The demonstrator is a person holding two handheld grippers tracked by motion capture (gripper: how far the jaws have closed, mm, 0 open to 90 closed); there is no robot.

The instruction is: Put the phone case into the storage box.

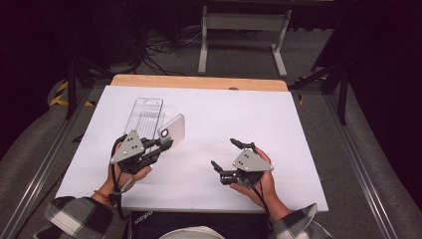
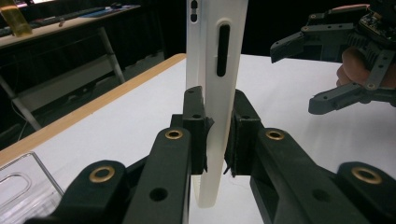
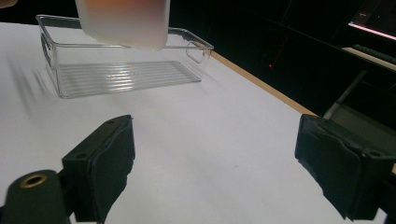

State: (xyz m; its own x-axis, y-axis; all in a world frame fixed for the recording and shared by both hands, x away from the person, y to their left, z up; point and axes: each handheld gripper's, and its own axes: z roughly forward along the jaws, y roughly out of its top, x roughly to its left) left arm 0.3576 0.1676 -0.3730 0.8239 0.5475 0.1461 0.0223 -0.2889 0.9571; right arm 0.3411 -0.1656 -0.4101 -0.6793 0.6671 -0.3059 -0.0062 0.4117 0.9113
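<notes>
A white phone case (image 1: pixel 171 131) is held clamped in the left gripper (image 1: pixel 161 143), above the white tabletop (image 1: pixel 278 124) and clear of its surface. In the high view the case is seen as a flat, rounded-corner rectangle, tilted, with a small round camera opening near its lower left corner. In the left gripper view the phone case (image 2: pixel 219 93) is seen edge-on and upright: a thin, matte white shell with one long dark slot and a shorter pair of openings cut into its side wall, its rounded lower corner projecting below the pads. The fingers (image 2: pixel 194 126) of the left gripper are pressed against both faces of the case, one on each side.

In the right gripper view the phone case (image 3: pixel 123 23) is seen as a translucent, frosted panel with a warm orange tint near its top, hanging in front of a clear plastic tray (image 3: pixel 126 70).

The clear plastic tray (image 1: pixel 144 117) is noted on the tabletop just behind the left gripper; it is an oblong bin with a ribbed floor and cut-out handles, and nothing is seen inside it.

The right gripper (image 1: pixel 228 155) is held near the front of the tabletop, well apart from the case. Its fingers (image 3: pixel 105 163) are spread wide with nothing between them.
</notes>
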